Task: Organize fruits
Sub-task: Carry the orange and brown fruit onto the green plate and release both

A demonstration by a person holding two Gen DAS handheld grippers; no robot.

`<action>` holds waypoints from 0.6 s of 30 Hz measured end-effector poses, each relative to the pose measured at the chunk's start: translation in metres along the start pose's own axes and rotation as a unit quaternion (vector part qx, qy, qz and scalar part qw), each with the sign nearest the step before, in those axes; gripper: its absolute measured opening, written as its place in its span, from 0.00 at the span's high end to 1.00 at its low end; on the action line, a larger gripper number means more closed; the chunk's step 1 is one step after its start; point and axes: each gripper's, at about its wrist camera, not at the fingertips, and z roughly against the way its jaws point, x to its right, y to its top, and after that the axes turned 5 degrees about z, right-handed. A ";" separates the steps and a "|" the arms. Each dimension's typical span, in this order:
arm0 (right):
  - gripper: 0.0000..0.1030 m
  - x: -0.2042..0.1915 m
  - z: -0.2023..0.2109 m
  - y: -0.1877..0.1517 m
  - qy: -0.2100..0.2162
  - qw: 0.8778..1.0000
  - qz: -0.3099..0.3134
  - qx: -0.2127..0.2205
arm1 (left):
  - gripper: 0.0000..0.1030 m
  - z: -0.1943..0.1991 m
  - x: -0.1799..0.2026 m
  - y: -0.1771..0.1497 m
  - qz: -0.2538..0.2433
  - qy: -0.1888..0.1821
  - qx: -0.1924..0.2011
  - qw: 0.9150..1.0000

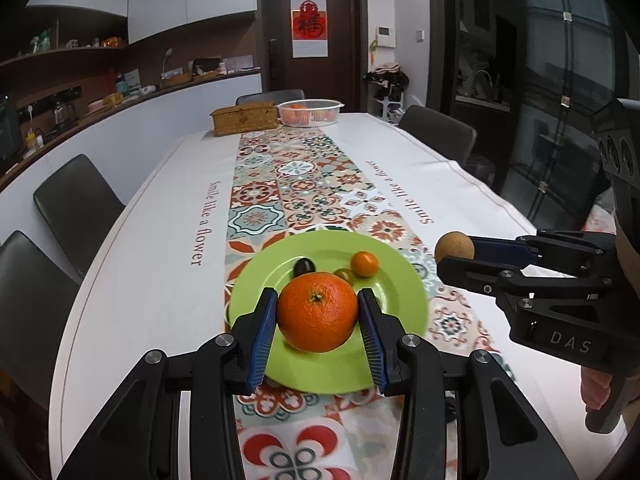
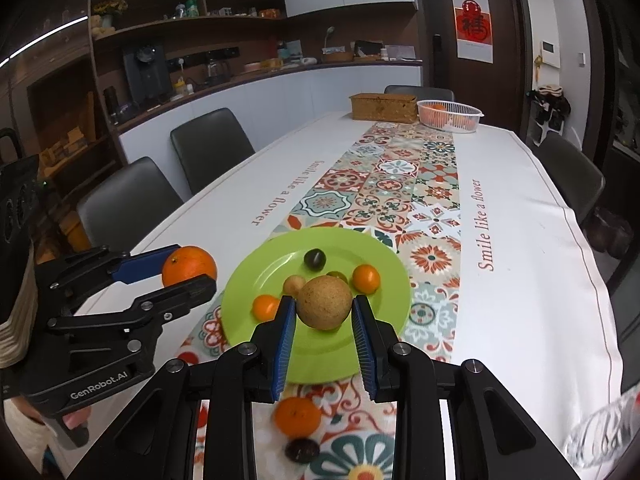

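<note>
Left wrist: hand-held gripper (image 1: 318, 312) tilted downward

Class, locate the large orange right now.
The large orange sits clamped in the left gripper, centred in the left wrist view, over the green plate's near side.

The left gripper (image 1: 318, 312) points forward and downward, its two blue-padded fingers (image 1: 262, 336) pressed against either side of an orange (image 1: 318, 312) — the fruit sits squarely between the tips. To its right, at about the same height, the right gripper (image 2: 324, 308) is angled the same way, its pads clamped on a tan round fruit (image 2: 325, 302). A hand (image 1: 598, 390) wraps the right gripper's handle from behind — fingertips (image 2: 76, 418) show under the left gripper's handle too.
</note>
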 end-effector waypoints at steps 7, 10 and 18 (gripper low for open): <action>0.71 0.003 -0.032 0.011 0.004 1.000 0.001 -0.018 | 0.61 -0.032 -0.023 0.004 0.024 0.000 -0.024 0.999; 0.71 0.003 -0.047 0.014 0.010 1.000 0.001 -0.028 | 0.61 -0.044 -0.030 0.003 0.034 -0.008 -0.036 0.999; 0.71 -0.002 -0.085 0.013 0.038 0.998 0.001 -0.053 | 0.61 -0.073 -0.047 0.001 0.052 -0.028 -0.059 0.996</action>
